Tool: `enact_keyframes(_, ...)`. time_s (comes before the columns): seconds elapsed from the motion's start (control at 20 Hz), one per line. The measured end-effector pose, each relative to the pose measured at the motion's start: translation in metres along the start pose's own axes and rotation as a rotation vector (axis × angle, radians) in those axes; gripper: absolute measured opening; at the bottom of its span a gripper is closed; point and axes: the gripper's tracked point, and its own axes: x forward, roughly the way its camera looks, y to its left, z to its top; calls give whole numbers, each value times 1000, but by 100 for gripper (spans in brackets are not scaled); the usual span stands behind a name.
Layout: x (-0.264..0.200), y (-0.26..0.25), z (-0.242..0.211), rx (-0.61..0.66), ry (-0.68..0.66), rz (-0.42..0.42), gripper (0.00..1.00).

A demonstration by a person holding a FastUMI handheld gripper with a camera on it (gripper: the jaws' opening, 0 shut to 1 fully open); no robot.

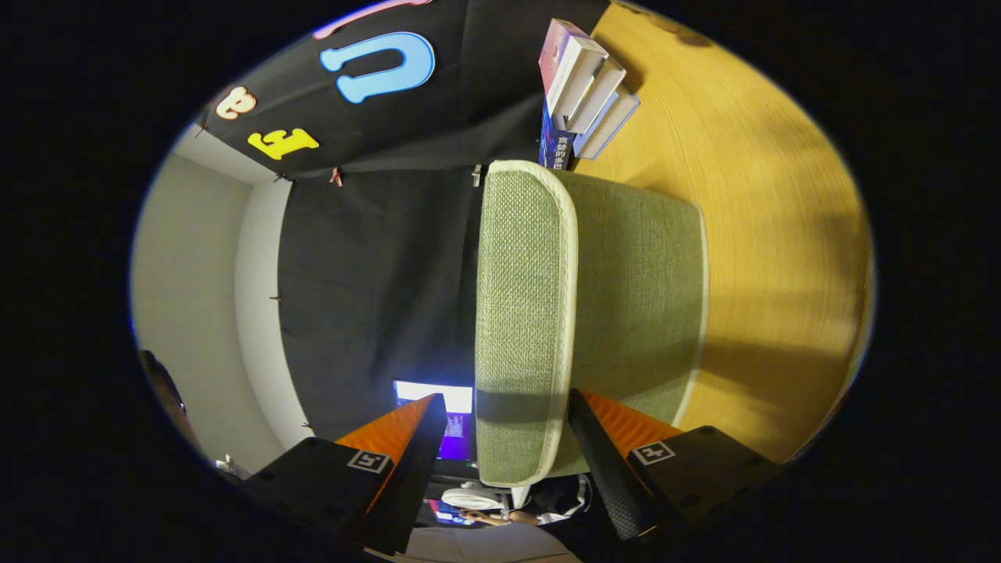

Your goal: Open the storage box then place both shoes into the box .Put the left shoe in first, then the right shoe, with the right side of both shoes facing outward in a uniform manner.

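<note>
Gripper (508,438) is rolled sideways, its fingers bracketing the lid (524,313) of the green fabric storage box (637,297) on the wooden table (782,234); contact unclear, so cannot tell whether they are pinching it. Risk: the soft lid edge slipping free, or the box dragging toward the books (583,86) beyond.

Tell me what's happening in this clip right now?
A hand-held gripper, rolled sideways, has its two fingers spread either side of the white-trimmed edge of a green woven-fabric storage box's lid. The fingers look open, not pressing on it. The box sits on a yellow wooden table, with a stack of books beyond it. No shoe is in the box yet.
</note>
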Motion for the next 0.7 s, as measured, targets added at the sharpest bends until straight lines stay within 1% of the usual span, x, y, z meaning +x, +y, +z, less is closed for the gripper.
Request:
enact_keyframes(0.05, 1, -11, 1, -3, -4, -18, 85)
enact_keyframes(0.1, 2, -15, -1, 37, 2, 3, 74)
enact_keyframes(0.15, -4, -10, -4, 46, -1, 22, 63)
enact_keyframes(0.2, -9, -11, 1, 23, -6, 31, 53)
enact_keyframes(0.25, -10, -7, 7, 15, -39, 47, 39)
enact_keyframes(0.35, -11, 2, 6, -6, -53, 34, 11)
enact_keyframes(0.4, -11, 11, 5, -13, -57, 21, 10)
enact_keyframes(0.45, -15, 26, 4, -33, -65, 25, 5)
enact_keyframes(0.6, -10, 69, 7, -116, -98, 18, 5)
enact_keyframes(0.7, 4, 99, 13, -167, -127, 14, 5)
